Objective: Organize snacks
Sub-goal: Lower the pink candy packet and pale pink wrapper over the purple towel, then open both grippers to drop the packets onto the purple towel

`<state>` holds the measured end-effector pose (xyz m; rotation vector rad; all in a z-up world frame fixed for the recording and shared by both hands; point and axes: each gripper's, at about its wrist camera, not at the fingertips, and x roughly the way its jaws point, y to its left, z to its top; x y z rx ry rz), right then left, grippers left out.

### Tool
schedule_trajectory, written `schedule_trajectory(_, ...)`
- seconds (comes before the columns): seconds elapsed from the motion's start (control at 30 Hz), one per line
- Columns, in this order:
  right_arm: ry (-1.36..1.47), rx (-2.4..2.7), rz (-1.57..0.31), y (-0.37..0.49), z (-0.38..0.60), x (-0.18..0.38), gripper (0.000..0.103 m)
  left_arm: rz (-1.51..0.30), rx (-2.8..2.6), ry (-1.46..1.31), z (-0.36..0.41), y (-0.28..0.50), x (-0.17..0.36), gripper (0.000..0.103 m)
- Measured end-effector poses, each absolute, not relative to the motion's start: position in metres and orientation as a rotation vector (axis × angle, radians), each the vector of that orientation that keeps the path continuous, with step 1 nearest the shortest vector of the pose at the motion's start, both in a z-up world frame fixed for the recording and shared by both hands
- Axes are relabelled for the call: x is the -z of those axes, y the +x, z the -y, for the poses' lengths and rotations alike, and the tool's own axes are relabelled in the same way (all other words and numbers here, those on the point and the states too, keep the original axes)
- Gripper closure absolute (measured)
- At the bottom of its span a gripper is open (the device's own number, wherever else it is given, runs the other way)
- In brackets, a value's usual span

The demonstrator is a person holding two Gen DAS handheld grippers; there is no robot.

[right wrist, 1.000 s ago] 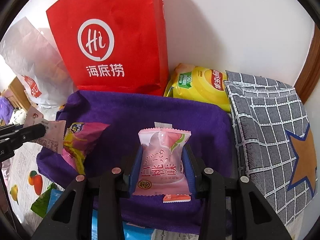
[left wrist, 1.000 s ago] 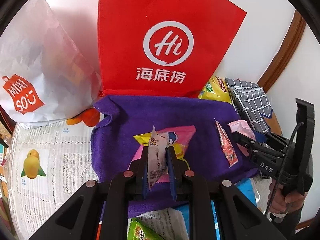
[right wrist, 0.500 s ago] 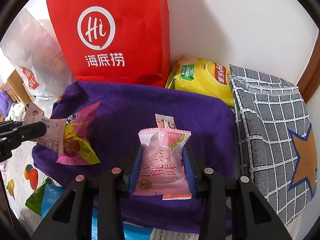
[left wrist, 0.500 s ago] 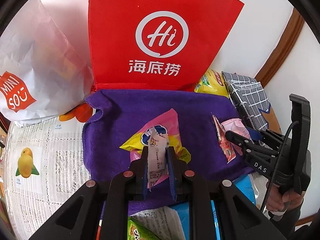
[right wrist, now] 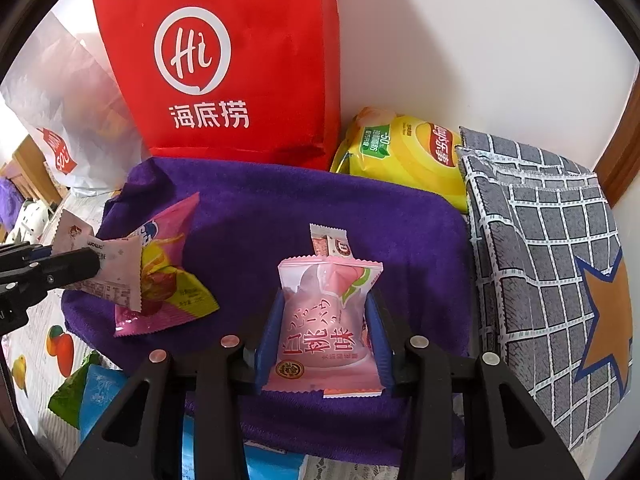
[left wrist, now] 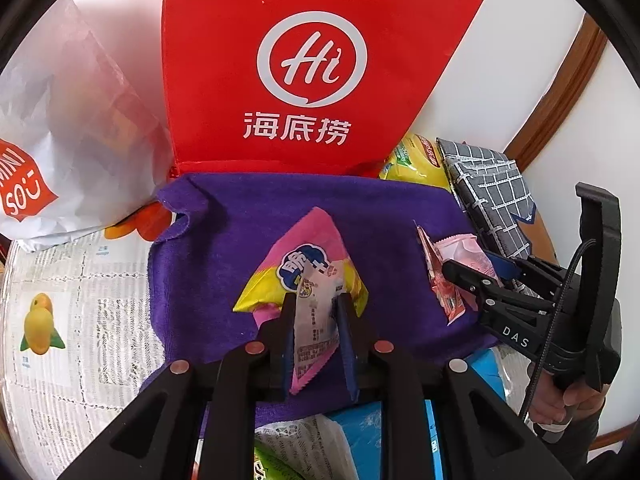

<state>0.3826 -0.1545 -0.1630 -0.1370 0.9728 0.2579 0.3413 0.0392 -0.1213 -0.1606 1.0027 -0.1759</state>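
My left gripper (left wrist: 314,300) is shut on a small white and pink snack packet (left wrist: 316,320), held over a pink and yellow snack bag (left wrist: 304,264) that lies on the purple towel (left wrist: 224,240). My right gripper (right wrist: 324,300) is shut on a pink peach-flavour snack packet (right wrist: 324,328) with a thin red stick packet (right wrist: 330,242) pinched behind it, over the towel (right wrist: 304,204). The right gripper also shows in the left wrist view (left wrist: 460,276), the left gripper in the right wrist view (right wrist: 92,264).
A red Hi bag (left wrist: 312,60) stands behind the towel against the wall. A white Miniso bag (left wrist: 60,140) stands at the left. A yellow chip bag (right wrist: 404,156) and grey checked cloth (right wrist: 552,260) lie at the right. Blue and green packets (right wrist: 92,396) lie near the front edge.
The pink and yellow bag has dropped from hanging at my left gripper onto the towel, now pointing away. Both grippers moved forward toward the red bag, still shut on their packets.
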Motion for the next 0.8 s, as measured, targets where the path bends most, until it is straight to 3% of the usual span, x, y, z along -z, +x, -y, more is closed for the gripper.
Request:
schedule_trajectory(0.2,-0.13,-0.263,-0.97,0.378,0.155,0.155,0.051,-1.017,0.172,-0.155,-0.038,0.342,0.121,0.08)
schedule_trajectory(0.27,-0.127,-0.254,-0.958,0.373,0.155,0.151,0.048,-1.022,0.172,-0.152,-0.036,0.341,0.119,0.073)
schedule_trajectory(0.33,-0.108,-0.245,-0.936,0.366,0.157,0.143,0.045,-1.015,0.175,-0.146,-0.034,0.339,0.115,0.053)
schedule_trajectory(0.4,-0.083,-0.232,-0.925,0.359,0.162,0.137,0.041,-0.99,0.18,-0.14,-0.032,0.335,0.108,0.047)
schedule_trajectory(0.8,-0.05,-0.109,-0.887,0.303,0.188,0.1,0.027,-0.91,0.221,-0.123,-0.02,0.306,0.069,0.044)
